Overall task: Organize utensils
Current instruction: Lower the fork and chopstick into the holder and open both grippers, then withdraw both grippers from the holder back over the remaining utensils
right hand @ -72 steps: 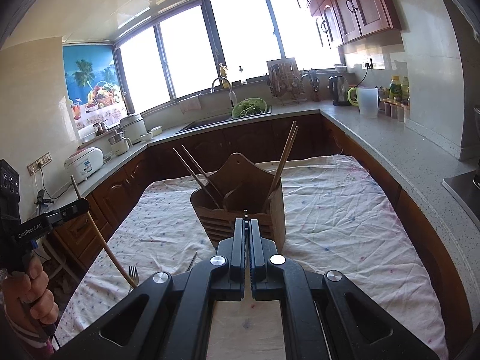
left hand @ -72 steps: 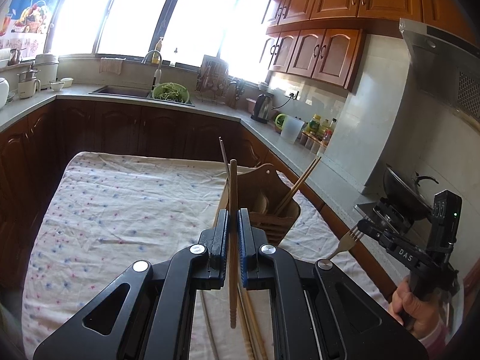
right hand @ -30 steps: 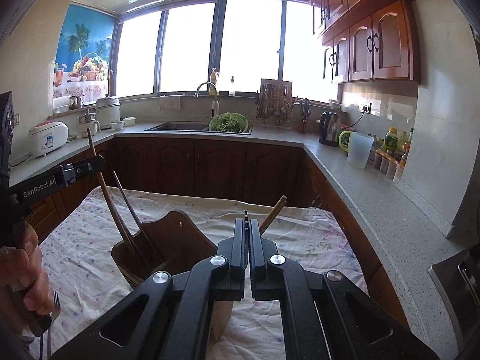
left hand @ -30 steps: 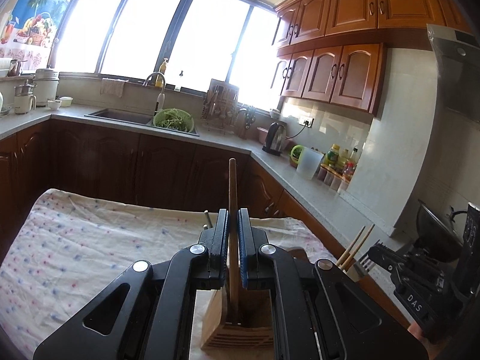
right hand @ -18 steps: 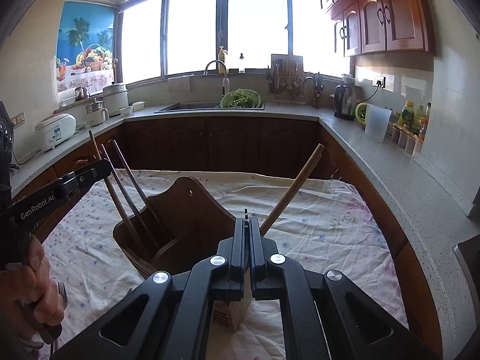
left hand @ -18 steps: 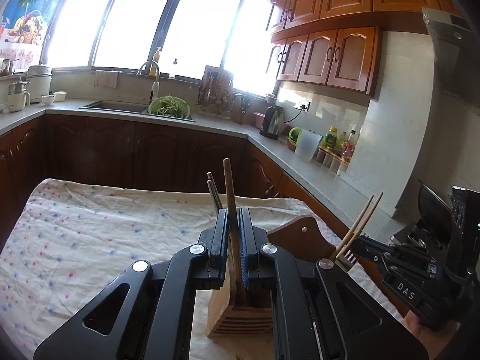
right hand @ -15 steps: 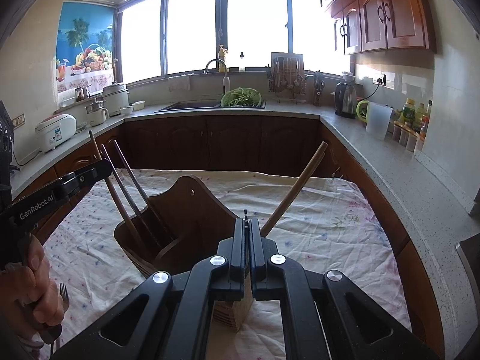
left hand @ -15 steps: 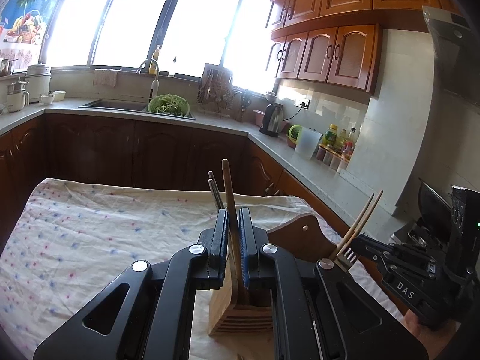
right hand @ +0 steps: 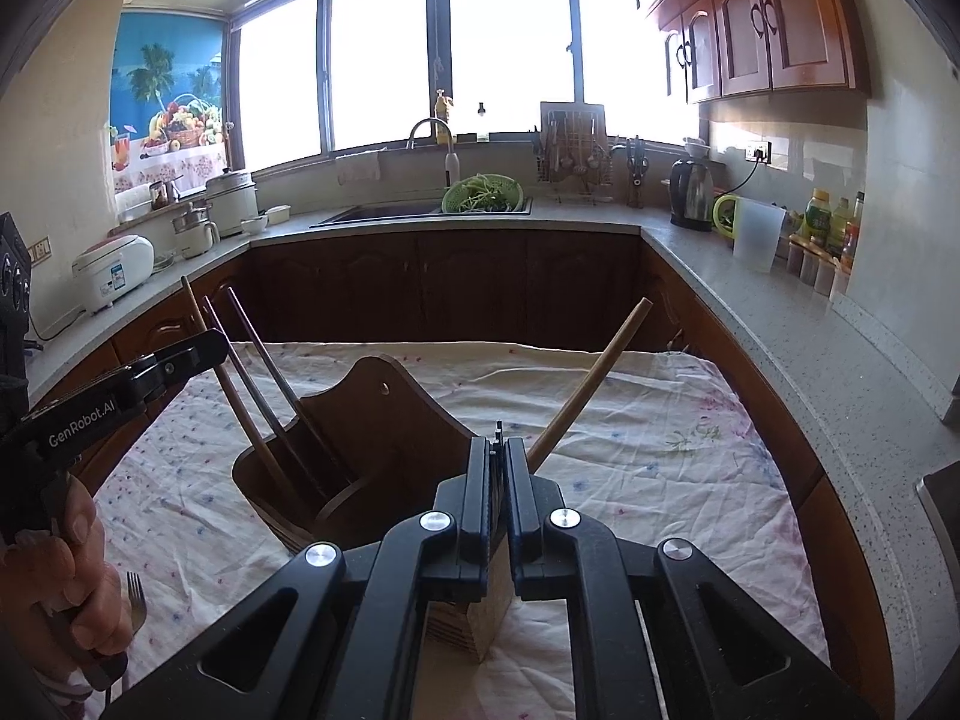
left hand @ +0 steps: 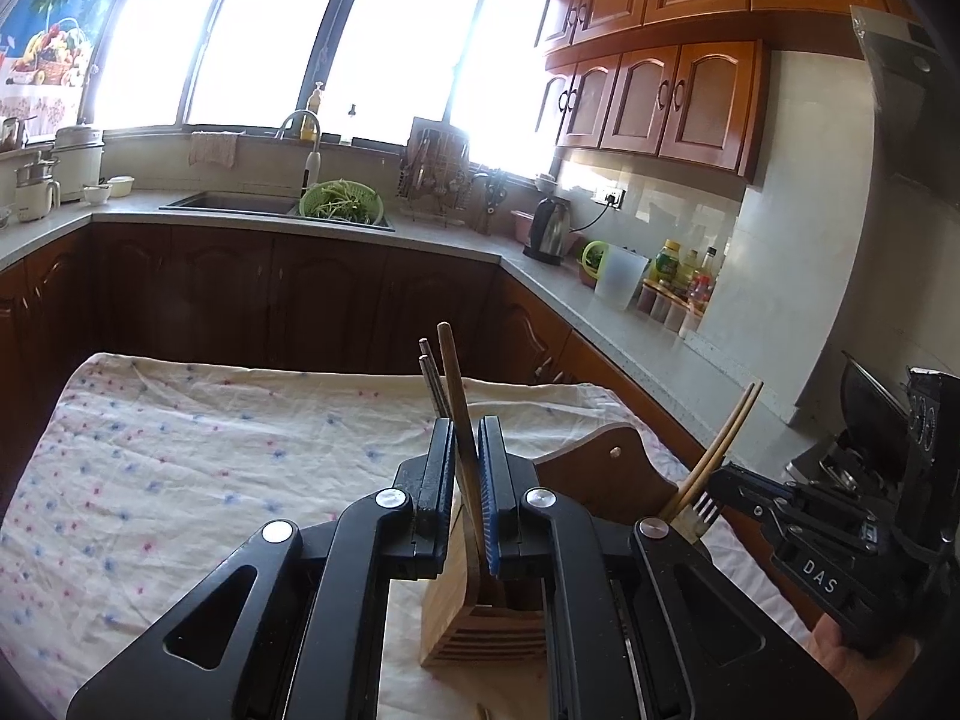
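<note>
A wooden utensil holder stands on the cloth-covered table. My left gripper has opened slightly around a wooden chopstick whose lower end is inside the holder's left compartment, beside two dark chopsticks. My right gripper is shut on a metal fork, tines up, right over the holder's right side next to a pair of wooden chopsticks. In the right wrist view the left gripper is over the holder with the chopstick.
The table has a white spotted cloth. Another fork lies on the cloth near my left hand. Kitchen counters with sink, kettle and bottles ring the table.
The left gripper lowered the wooden chopstick into the holder and its jaws have parted, so the chopstick now leans free. The right gripper brought the fork to the holder's right side.
</note>
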Tool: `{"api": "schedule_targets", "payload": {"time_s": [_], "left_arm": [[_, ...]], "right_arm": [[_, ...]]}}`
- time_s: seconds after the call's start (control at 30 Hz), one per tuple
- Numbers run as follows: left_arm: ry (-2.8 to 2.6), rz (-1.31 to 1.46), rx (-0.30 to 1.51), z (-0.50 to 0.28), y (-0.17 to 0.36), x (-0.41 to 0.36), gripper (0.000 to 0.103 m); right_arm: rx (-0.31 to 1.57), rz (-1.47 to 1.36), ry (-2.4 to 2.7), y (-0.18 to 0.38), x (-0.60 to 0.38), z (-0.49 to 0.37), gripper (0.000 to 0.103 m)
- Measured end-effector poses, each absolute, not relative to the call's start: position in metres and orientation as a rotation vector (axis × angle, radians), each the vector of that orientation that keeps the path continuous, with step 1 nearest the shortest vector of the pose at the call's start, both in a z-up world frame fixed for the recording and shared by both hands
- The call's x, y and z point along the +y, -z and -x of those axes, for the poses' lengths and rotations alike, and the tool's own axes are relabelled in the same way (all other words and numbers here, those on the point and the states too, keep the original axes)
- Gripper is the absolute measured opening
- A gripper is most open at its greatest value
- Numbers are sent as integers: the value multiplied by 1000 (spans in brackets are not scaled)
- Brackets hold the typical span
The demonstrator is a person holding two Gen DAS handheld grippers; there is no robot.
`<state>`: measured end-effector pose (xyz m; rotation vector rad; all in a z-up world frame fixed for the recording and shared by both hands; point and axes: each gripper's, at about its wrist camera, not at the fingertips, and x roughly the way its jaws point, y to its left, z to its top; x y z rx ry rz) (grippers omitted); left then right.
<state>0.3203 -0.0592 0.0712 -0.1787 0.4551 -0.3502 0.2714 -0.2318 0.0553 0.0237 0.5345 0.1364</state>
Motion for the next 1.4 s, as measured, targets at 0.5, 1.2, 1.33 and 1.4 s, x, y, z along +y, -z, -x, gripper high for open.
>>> {"api": "schedule_targets", "payload": {"time_s": [0.5,1.2,1.33,1.4], "left_arm": [[329,217,392,-274,-96,-39,67],[194,242,613,-182,-27,20,83],[195,228,639,-164,-18,21,86],[188,217,647,-155,-15,22,88]], "right_arm": [[406,-142,-105,-90,-261,-231,49],[513,-343,-162,-33,-271,-137,91],[539,-350,-159,-18,-269,-117,91],[550,-349,-159,-11,-267,-108,91]]}}
